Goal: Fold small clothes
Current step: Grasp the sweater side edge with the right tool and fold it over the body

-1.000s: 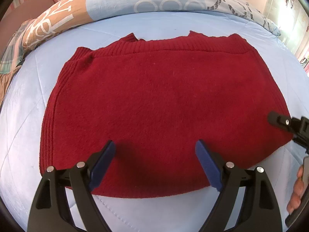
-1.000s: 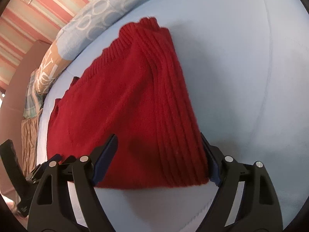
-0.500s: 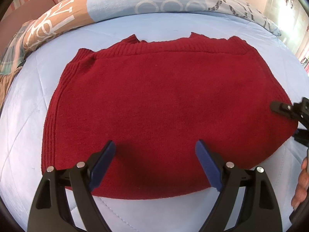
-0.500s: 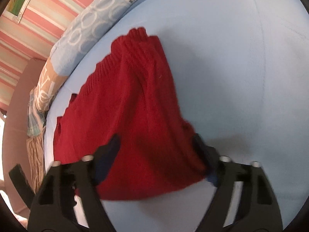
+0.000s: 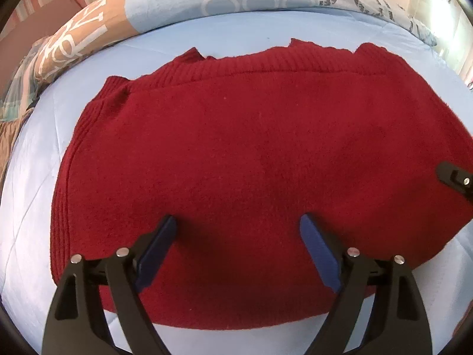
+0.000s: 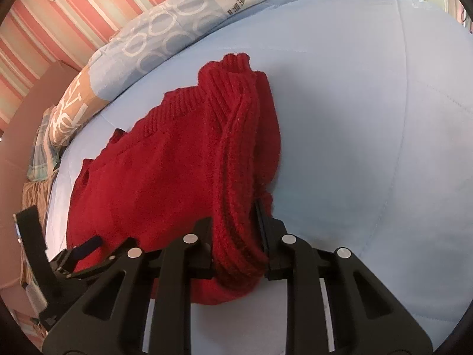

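Observation:
A dark red knitted sweater (image 5: pixel 251 159) lies folded on the light blue bedsheet (image 5: pixel 35 153). My left gripper (image 5: pixel 238 233) is open, its blue pads hovering over the sweater's near edge with nothing between them. My right gripper (image 6: pixel 236 230) is shut on the sweater's ribbed right edge (image 6: pixel 236 177), bunching it up off the sheet. The right gripper's tip (image 5: pixel 455 177) shows at the right edge of the left wrist view. The left gripper (image 6: pixel 79 251) shows at the lower left of the right wrist view.
A patterned blue and tan duvet (image 5: pixel 207 3) is heaped along the far side of the bed. A pink striped wall (image 6: pixel 59 14) stands behind it. Bare blue sheet (image 6: pixel 369 148) lies to the right of the sweater.
My right gripper has closed on the sweater's ribbed right edge and gathered it upward. My left gripper has stayed open and nearly still over the near edge.

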`<state>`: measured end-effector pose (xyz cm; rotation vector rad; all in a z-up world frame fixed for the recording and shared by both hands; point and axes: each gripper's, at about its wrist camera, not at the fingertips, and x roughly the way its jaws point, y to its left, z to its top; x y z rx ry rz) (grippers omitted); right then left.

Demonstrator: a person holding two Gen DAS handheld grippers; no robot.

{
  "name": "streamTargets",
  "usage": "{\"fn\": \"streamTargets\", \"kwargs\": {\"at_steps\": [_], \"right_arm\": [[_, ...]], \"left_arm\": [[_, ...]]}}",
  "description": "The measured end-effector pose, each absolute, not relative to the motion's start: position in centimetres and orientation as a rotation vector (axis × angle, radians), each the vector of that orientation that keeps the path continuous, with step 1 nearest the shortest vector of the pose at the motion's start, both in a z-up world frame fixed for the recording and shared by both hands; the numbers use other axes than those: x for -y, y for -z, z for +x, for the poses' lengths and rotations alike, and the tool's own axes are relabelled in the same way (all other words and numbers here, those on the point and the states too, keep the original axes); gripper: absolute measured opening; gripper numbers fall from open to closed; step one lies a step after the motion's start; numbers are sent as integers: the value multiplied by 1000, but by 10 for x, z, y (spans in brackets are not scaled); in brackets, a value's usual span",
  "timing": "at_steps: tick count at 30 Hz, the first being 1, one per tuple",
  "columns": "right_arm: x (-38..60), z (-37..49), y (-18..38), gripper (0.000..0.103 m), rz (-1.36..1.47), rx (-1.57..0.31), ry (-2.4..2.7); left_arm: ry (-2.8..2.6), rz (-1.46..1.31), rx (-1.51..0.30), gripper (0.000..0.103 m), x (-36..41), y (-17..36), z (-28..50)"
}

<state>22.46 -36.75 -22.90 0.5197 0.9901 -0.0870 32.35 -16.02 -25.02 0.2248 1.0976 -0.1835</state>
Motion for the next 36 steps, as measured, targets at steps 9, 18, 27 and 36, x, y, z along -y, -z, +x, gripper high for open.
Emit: {"fn": "streamTargets", "kwargs": {"at_steps": [9,18,27,36], "right_arm": [[324,231,216,20,438,-920,7],[274,246,181,19,450,-818,-37],[141,284,168,18,389,-794,-234],[43,282,197,18,118,-913,-325]], "left_arm": [[228,188,-1058,95,149,255,322],[264,166,-952,94,53,192,301],[46,161,-924,94,-105,171,323],[23,70,-937,94,-154,181,321]]}}
